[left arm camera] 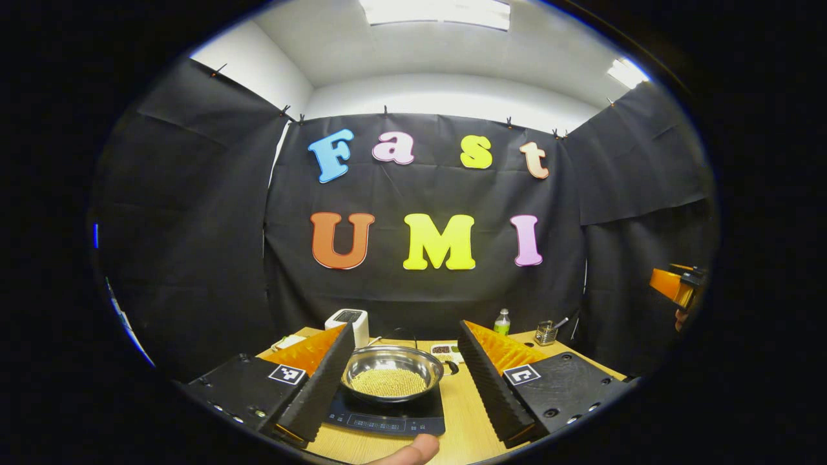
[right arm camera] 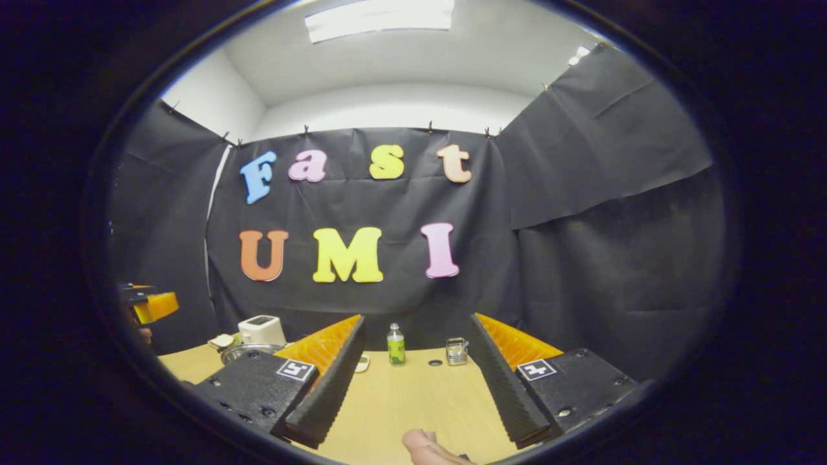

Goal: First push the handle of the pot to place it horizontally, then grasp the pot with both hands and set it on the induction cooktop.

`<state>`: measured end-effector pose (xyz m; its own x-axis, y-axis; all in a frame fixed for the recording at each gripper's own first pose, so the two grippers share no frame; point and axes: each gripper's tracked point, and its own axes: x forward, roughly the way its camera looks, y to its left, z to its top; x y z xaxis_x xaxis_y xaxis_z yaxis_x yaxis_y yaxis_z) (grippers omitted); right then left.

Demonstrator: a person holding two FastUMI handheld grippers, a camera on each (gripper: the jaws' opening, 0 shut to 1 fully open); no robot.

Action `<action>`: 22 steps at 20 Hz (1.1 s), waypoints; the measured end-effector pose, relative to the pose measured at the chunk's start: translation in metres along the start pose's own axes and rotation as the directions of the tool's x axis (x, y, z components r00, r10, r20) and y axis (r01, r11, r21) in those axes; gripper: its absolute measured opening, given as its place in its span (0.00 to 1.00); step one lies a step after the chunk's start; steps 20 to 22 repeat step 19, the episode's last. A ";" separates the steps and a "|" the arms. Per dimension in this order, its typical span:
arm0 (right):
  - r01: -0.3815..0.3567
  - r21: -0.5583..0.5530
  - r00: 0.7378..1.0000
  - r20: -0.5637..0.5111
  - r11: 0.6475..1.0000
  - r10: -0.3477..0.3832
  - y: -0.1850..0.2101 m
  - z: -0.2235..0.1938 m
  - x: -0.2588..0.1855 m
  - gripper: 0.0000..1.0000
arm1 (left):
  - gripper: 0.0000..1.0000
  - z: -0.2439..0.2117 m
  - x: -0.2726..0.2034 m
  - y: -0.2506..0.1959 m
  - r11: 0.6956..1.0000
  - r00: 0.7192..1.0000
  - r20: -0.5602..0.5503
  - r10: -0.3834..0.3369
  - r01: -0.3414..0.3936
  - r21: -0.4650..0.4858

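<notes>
left tool (left arm camera: 399, 387) held level, fingers spread wide, gripping nothing; right tool (right arm camera: 413, 391) likewise agape and empty, a fingertip (right arm camera: 429, 447) below it.

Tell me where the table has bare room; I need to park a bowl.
Bare wood lies in front of the green bottle and glass jar, running toward the near table edge. A narrower strip sits right of the induction cooktop. It is crowded at the back left: pot on the cooktop, white appliance and small dishes behind.

pots: one (left arm camera: 391, 373)
induction cooktops: one (left arm camera: 387, 418)
green-labelled bottles: one (right arm camera: 395, 345)
glass jars: one (right arm camera: 456, 351)
white appliances: one (left arm camera: 349, 323)
grippers: two (left arm camera: 400, 387) (right arm camera: 413, 387)
</notes>
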<state>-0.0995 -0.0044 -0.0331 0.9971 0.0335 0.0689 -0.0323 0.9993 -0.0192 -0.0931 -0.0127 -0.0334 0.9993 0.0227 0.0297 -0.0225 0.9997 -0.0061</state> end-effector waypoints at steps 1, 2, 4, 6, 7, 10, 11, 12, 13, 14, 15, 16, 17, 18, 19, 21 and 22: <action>-0.004 -0.005 1.000 0.000 1.000 0.004 0.001 -0.001 -0.004 0.97 | 0.95 -0.001 -0.002 0.001 1.000 1.000 -0.002 0.001 -0.001 0.014; -0.003 -0.007 1.000 0.001 1.000 0.003 0.001 -0.002 -0.006 0.96 | 0.95 -0.002 -0.004 0.002 1.000 1.000 -0.005 0.009 -0.009 0.027; -0.005 -0.013 1.000 0.002 1.000 0.005 0.003 -0.002 -0.006 0.96 | 0.95 -0.003 -0.005 0.005 0.999 1.000 -0.014 0.026 -0.025 0.040; -0.004 -0.009 1.000 0.001 1.000 0.004 0.003 -0.003 -0.005 0.97 | 0.95 0.003 -0.004 0.007 0.998 0.999 0.004 0.035 -0.036 0.045; 0.000 -0.006 1.000 -0.004 1.000 0.000 0.002 -0.004 -0.006 0.96 | 0.95 0.003 -0.006 0.007 0.998 0.999 0.008 0.033 -0.033 0.045; 0.008 0.004 1.000 -0.014 1.000 -0.008 0.000 -0.009 -0.001 0.96 | 0.84 0.003 -0.008 0.005 0.999 1.000 0.009 0.016 -0.017 0.039; 0.007 0.002 1.000 -0.021 1.000 -0.007 0.000 -0.011 -0.001 0.96 | 0.95 0.004 -0.008 0.003 0.999 1.000 0.010 0.011 -0.011 0.037; 0.008 0.000 1.000 -0.027 1.000 -0.008 0.000 -0.013 0.002 0.96 | 0.84 0.003 -0.009 0.003 0.999 1.000 0.010 0.009 -0.009 0.036; 0.009 0.000 0.999 -0.032 1.000 -0.009 -0.001 -0.014 0.003 0.96 | 0.84 0.004 -0.010 0.004 0.999 1.000 0.013 0.009 -0.010 0.037; 0.010 0.002 0.999 -0.036 1.000 -0.010 -0.001 -0.016 0.003 0.99 | 0.95 0.005 -0.010 0.004 0.999 1.000 0.016 0.010 -0.010 0.040; 0.009 0.004 0.999 -0.039 1.000 -0.009 -0.001 -0.015 0.004 0.97 | 0.95 0.006 -0.010 0.003 0.999 1.000 0.017 0.010 -0.011 0.043; 0.006 0.004 0.999 -0.038 1.000 -0.006 -0.001 -0.015 0.005 0.96 | 0.84 0.006 -0.010 0.003 0.999 1.000 0.019 0.010 -0.011 0.047; 0.001 0.001 0.999 -0.034 1.000 0.000 -0.001 -0.014 0.006 0.97 | 0.95 0.007 -0.011 0.004 0.999 1.000 0.023 0.009 -0.010 0.051; -0.007 0.002 1.000 -0.029 1.000 0.007 0.000 -0.013 0.006 0.97 | 0.84 0.007 -0.010 0.003 0.999 1.000 0.025 0.008 -0.010 0.054; -0.011 0.004 1.000 -0.027 1.000 0.011 0.001 -0.013 0.007 0.97 | 0.84 0.007 -0.011 0.004 0.998 1.000 0.027 0.009 -0.010 0.056; -0.011 0.004 1.000 -0.027 1.000 0.011 0.001 -0.013 0.007 0.97 | 0.84 0.007 -0.011 0.004 0.998 1.000 0.027 0.009 -0.010 0.056; -0.011 0.004 1.000 -0.027 1.000 0.011 0.001 -0.013 0.007 0.97 | 0.84 0.007 -0.011 0.004 0.998 1.000 0.027 0.009 -0.010 0.056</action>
